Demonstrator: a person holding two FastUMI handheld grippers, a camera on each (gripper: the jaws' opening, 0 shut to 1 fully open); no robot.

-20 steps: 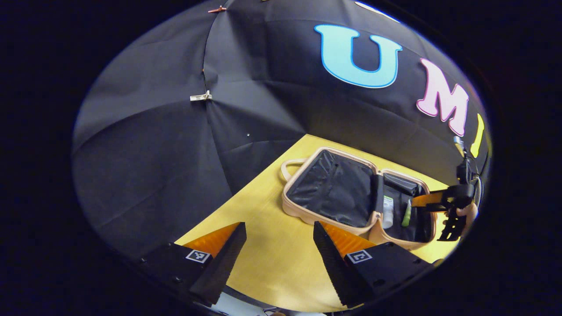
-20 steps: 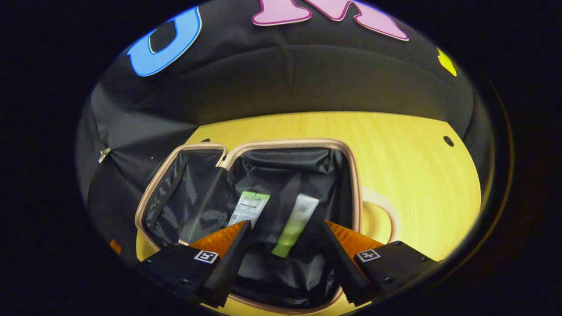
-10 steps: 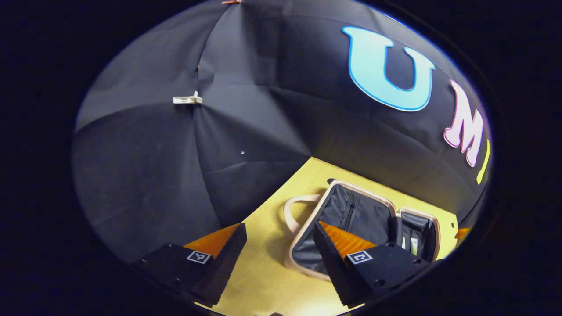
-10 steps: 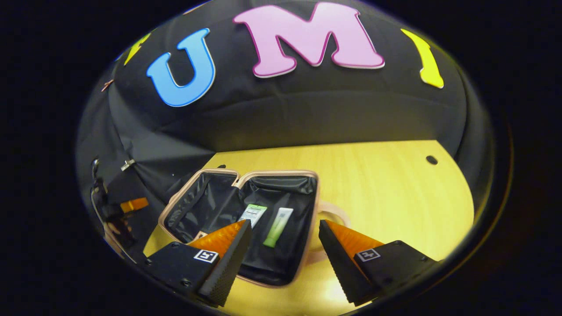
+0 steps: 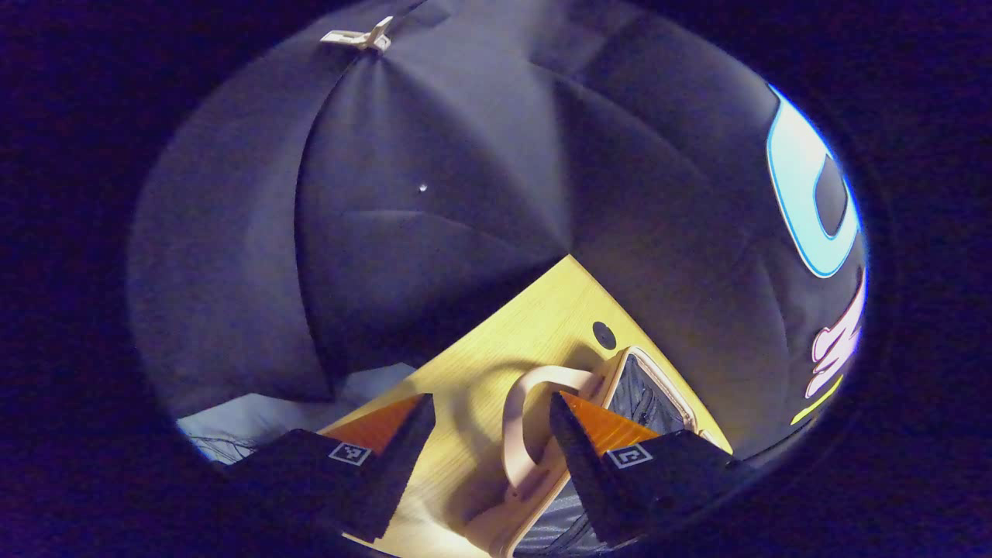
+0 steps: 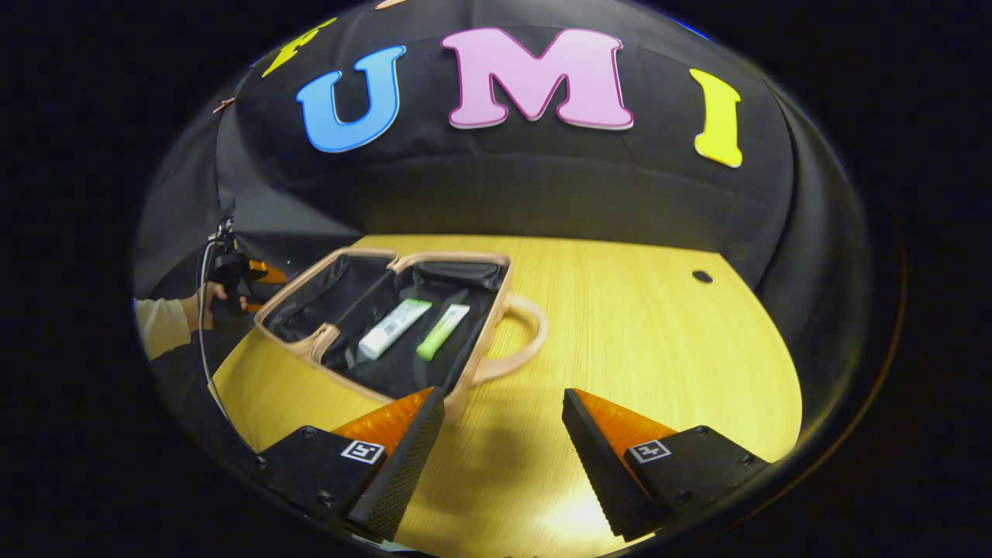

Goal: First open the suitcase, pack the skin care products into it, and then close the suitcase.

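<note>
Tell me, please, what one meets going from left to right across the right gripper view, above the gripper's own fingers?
Sleeve → hand on the left gripper → white tube → green tube → suitcase handle → table hole.

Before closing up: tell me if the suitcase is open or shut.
Open. The suitcase lies spread flat, lining exposed, with two tubes inside.

tubes in suitcase, on table
</note>
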